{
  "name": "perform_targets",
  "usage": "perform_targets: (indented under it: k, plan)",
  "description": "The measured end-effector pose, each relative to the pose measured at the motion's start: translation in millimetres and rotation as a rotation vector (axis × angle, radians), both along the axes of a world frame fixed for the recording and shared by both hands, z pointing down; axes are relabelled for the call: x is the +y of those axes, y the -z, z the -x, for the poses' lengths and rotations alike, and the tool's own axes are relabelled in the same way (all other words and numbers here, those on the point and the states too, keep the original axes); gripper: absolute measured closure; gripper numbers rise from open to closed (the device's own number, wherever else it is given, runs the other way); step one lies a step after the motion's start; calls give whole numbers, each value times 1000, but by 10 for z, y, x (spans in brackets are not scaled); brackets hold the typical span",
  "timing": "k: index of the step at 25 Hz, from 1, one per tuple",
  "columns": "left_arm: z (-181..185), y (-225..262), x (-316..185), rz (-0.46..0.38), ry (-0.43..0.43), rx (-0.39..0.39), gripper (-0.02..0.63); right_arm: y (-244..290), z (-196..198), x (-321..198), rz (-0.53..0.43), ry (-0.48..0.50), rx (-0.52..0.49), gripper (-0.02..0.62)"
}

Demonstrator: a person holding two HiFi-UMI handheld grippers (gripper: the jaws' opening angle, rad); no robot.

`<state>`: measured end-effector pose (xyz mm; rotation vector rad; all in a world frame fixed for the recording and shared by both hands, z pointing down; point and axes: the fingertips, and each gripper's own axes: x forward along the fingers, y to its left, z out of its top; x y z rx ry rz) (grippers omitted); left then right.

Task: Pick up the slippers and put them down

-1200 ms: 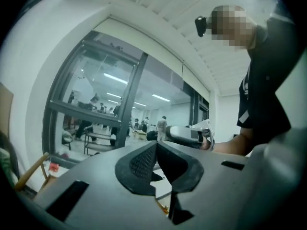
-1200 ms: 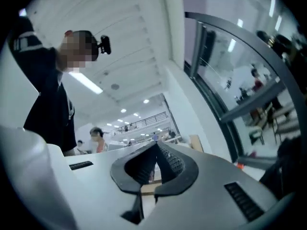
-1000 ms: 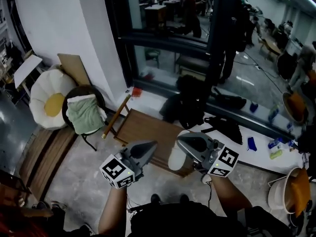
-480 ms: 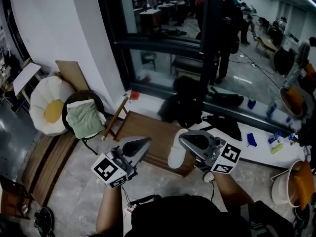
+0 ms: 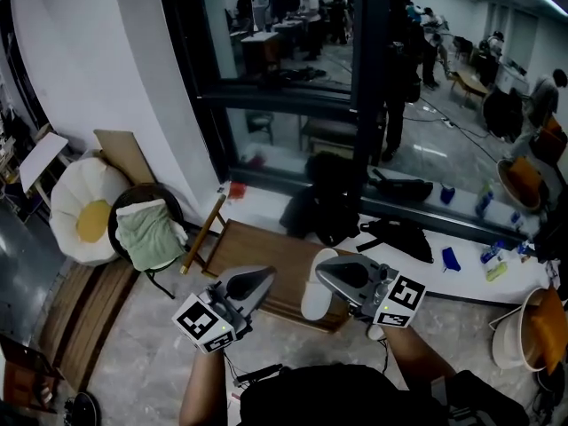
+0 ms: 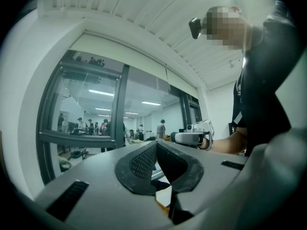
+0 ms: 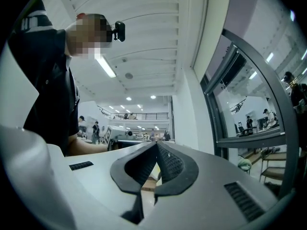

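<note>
A white slipper [image 5: 316, 293] lies on the low wooden board [image 5: 262, 247] on the floor, in front of the person. My right gripper [image 5: 322, 273] hovers just above and beside it, jaws shut with nothing between them. My left gripper [image 5: 268, 274] hangs over the board's near edge, left of the slipper, also shut and empty. The two grippers point toward each other. The left gripper view shows closed pads [image 6: 144, 163] with the right gripper [image 6: 192, 137] beyond. The right gripper view shows its pads [image 7: 168, 164] pressed together, with the left gripper [image 7: 116, 139] behind. I see only one slipper.
A folding chair with a green cloth [image 5: 147, 231] and a white-and-yellow cushion [image 5: 78, 218] stand at the left. Black bags [image 5: 324, 198] sit on the white ledge [image 5: 461, 282] under the glass wall. A basket with orange lining [image 5: 532, 331] stands at the right.
The head view has shifted slightly. The left gripper has rolled a little. Both grippers stay shut over the board, near the slipper.
</note>
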<state>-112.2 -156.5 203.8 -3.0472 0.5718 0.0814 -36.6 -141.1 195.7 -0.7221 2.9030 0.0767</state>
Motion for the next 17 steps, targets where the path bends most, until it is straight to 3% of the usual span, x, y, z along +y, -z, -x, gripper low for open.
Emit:
perform_targets:
  k: [10,17]
  plan:
    - [-37,-88,-129,40,-37,0,595,-77,18,-90,-36,26,4,572]
    - [-174,-134,-121,39,-77,-3,595,-38,-89,-161,-70,-18,3,572]
